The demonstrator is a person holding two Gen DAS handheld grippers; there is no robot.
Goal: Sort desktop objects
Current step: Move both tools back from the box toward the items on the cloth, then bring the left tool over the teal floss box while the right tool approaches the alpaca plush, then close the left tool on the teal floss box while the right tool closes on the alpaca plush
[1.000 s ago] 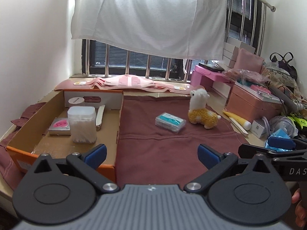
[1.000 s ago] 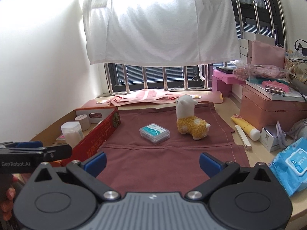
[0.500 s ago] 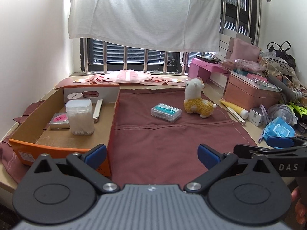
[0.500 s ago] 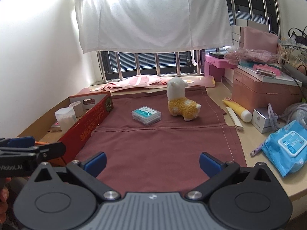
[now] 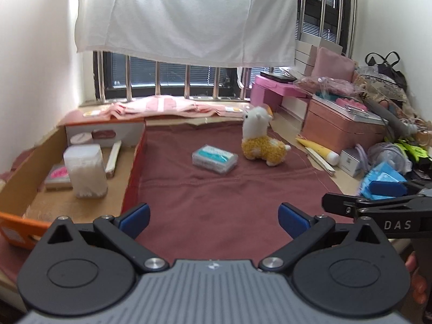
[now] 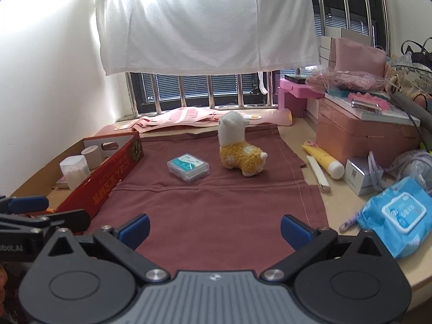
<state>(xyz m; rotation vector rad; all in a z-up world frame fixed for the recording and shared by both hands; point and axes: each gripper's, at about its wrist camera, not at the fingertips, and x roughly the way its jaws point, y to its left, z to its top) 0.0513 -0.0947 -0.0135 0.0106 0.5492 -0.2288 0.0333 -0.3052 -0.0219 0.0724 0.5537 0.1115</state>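
Both tools are spread wide and hold nothing: the left tool (image 5: 213, 217) and the right tool (image 6: 214, 226) hang low over the red cloth (image 5: 232, 194) on the desk. The clear plastic box (image 5: 215, 158) and the toy alpaca (image 5: 260, 141) sit near each other on the cloth. To do it well, come down straight over the box, then carry it to the cardboard tray (image 5: 24, 167) on the left. Its red wall (image 6: 113, 178) stands in the way, so lift high. The cotton swab jar (image 5: 85, 171) is already inside.

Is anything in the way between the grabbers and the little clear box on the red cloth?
Nothing visible is. Only bare red cloth lies between the open right hand-held gripper and the clear box. The same holds for the open left hand-held gripper. The alpaca toy stands beside the box, to its right, apart from it.
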